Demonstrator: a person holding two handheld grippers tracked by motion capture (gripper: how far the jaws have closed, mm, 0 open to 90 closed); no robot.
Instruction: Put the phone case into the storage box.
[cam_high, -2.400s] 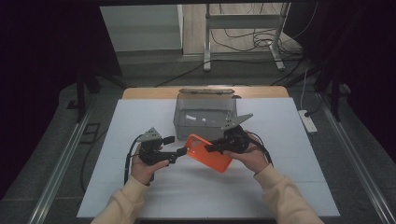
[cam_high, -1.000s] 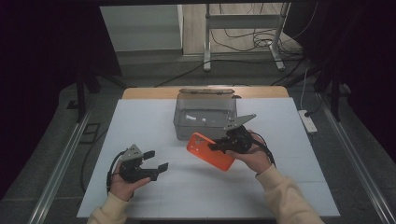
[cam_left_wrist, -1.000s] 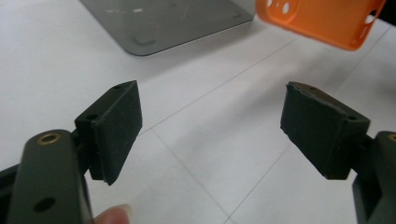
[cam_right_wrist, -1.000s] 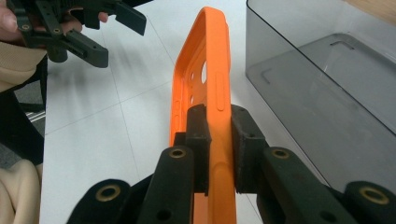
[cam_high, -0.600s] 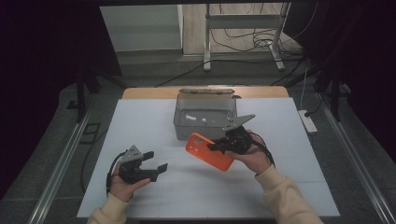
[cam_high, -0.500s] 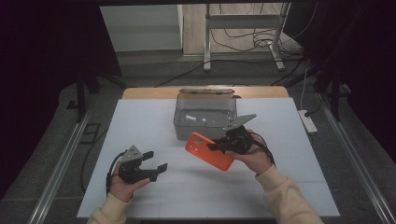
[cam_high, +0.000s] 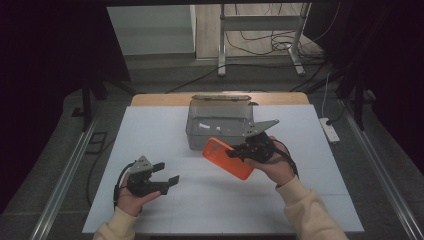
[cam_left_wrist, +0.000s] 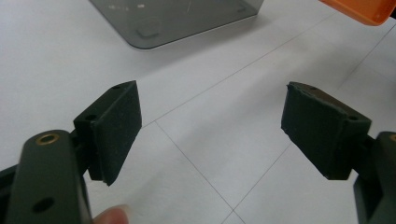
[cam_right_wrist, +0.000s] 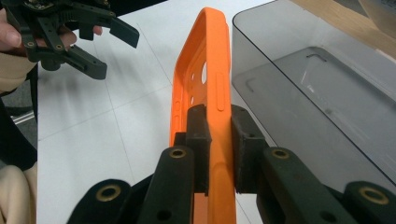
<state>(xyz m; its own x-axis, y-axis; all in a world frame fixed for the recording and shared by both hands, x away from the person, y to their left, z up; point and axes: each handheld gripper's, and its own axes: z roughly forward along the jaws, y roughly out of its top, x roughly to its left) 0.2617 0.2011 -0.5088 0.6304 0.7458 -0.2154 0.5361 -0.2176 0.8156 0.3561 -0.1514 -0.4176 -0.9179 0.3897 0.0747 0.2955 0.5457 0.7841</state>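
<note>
High view: the right hand-held gripper (cam_high: 239, 151) holds an orange case (cam_high: 227, 157) off the counter (cam_high: 300, 200), just in front of the grey box (cam_high: 220, 122); the left hand-held gripper (cam_high: 167, 172) rests apart. Left gripper view: its jaws gape wide, empty. Right gripper view: the jaws are clamped on the case's edge (cam_right_wrist: 212, 93), box (cam_right_wrist: 327, 93) alongside (likely carrying it to the box). Next: lift over the rim, then release.

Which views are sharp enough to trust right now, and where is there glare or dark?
High view: white table evenly lit, surroundings dark. Left gripper view: pads sharp, grey bin behind softer. Right gripper view: orange phone case crisp in the right claw, bright reflections on the bin floor.
</note>
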